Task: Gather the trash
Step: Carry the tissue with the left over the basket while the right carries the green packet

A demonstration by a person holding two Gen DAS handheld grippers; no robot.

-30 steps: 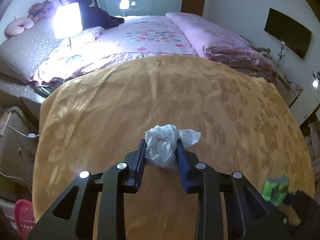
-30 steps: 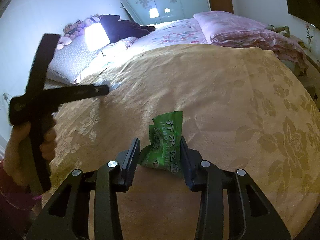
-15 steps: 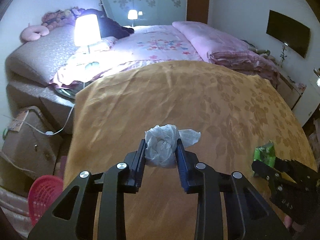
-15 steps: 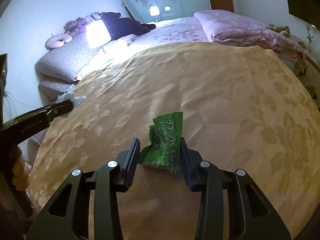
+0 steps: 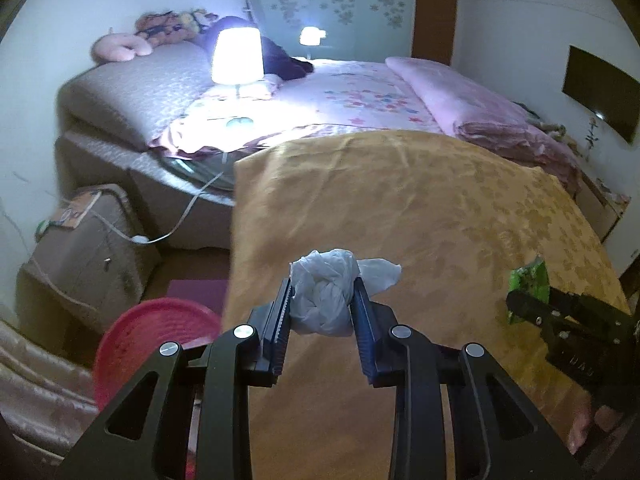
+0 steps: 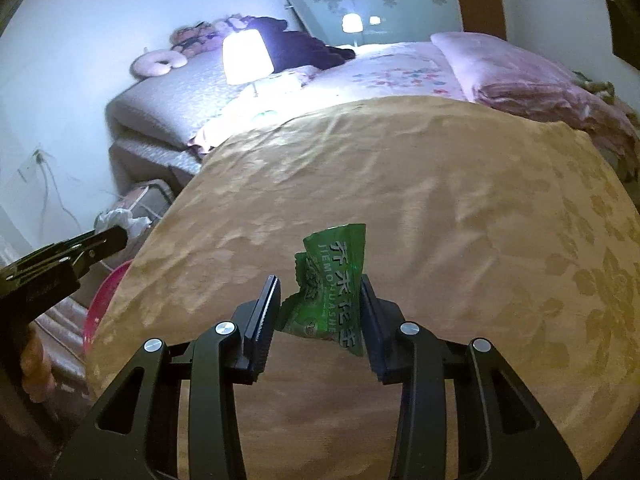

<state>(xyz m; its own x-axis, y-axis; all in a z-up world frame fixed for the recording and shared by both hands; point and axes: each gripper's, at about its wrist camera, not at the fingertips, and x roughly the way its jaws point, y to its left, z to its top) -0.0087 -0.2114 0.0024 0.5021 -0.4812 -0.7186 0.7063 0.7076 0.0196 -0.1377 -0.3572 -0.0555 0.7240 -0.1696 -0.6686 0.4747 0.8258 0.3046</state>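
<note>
A gold floral-patterned cloth (image 5: pixel 440 208) covers the near surface, draping down over its left edge toward the floor. Nothing lies on the cloth itself. Beyond it stands a bed (image 5: pixel 352 92) with a flowered pink sheet, a folded pink quilt (image 5: pixel 472 108) along its right side and a grey pillow (image 5: pixel 140 84) at its head.

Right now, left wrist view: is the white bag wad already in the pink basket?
No, the white bag wad sits clamped between the left gripper's jaws above the bedspread, with the pink basket down to its left.
</note>
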